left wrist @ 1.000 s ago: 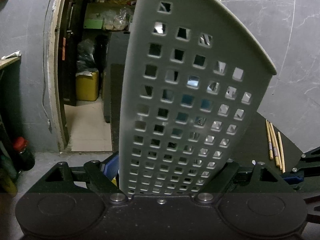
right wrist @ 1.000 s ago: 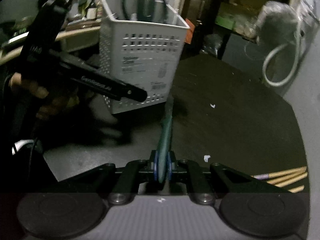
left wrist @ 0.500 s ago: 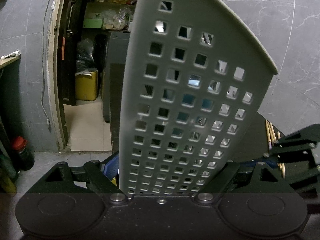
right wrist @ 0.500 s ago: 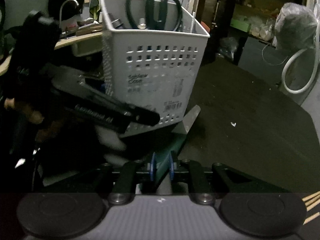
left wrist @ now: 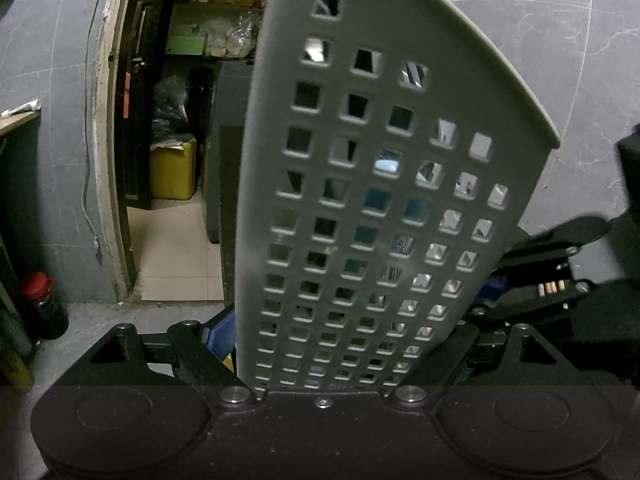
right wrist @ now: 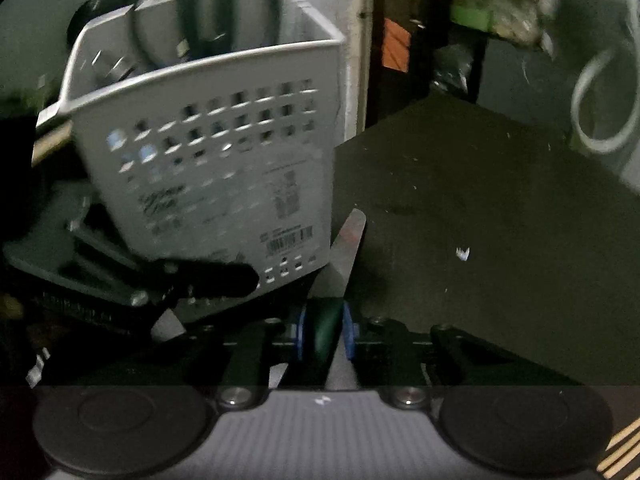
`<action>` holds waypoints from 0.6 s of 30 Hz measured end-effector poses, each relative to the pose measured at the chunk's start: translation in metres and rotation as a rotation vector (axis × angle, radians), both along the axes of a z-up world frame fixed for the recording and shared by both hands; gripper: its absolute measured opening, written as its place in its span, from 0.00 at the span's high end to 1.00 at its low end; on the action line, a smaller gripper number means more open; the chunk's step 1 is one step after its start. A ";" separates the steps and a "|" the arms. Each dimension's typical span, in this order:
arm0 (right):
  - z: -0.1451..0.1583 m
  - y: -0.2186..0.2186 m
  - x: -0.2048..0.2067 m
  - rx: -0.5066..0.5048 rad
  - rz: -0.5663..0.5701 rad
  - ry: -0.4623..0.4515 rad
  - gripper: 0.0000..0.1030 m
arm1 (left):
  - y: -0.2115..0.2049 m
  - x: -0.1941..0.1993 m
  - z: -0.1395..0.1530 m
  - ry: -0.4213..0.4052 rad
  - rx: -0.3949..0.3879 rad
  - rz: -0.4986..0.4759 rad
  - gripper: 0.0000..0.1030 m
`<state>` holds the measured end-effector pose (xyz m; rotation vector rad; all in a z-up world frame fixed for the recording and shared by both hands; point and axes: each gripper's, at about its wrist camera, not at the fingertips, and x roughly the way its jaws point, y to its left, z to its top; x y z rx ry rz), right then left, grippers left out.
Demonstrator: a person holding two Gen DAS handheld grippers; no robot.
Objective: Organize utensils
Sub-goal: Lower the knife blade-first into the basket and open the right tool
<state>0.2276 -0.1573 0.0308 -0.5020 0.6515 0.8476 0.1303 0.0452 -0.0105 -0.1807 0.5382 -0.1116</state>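
A white perforated basket fills the left wrist view, and my left gripper is shut on its wall. In the right wrist view the same basket leans over the dark table's left side, with black-handled scissors and other utensils standing in it. My right gripper is shut on the green handle of a knife; the grey blade points forward and lies close beside the basket's lower right corner. The right gripper also shows at the right of the left wrist view.
The dark table stretches to the right of the basket. Wooden chopsticks lie at its near right corner. A coiled hose hangs at the far right. Behind the basket is a doorway with a yellow canister; a red-capped bottle stands on the left.
My right gripper has carried the knife left towards the basket, which now looks larger and tilted. In the left wrist view the right gripper has come in from the right and covers the chopsticks.
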 end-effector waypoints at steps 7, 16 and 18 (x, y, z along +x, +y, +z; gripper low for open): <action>-0.033 0.020 -0.078 -0.514 0.205 -0.540 0.83 | 0.000 0.000 -0.002 -0.002 -0.009 -0.002 0.16; -0.007 0.008 -0.053 -0.263 0.068 -0.198 0.88 | 0.003 0.000 -0.003 0.001 -0.012 0.000 0.17; -0.003 0.005 -0.044 -0.213 0.029 -0.133 0.88 | 0.003 0.000 -0.004 0.001 -0.013 -0.001 0.17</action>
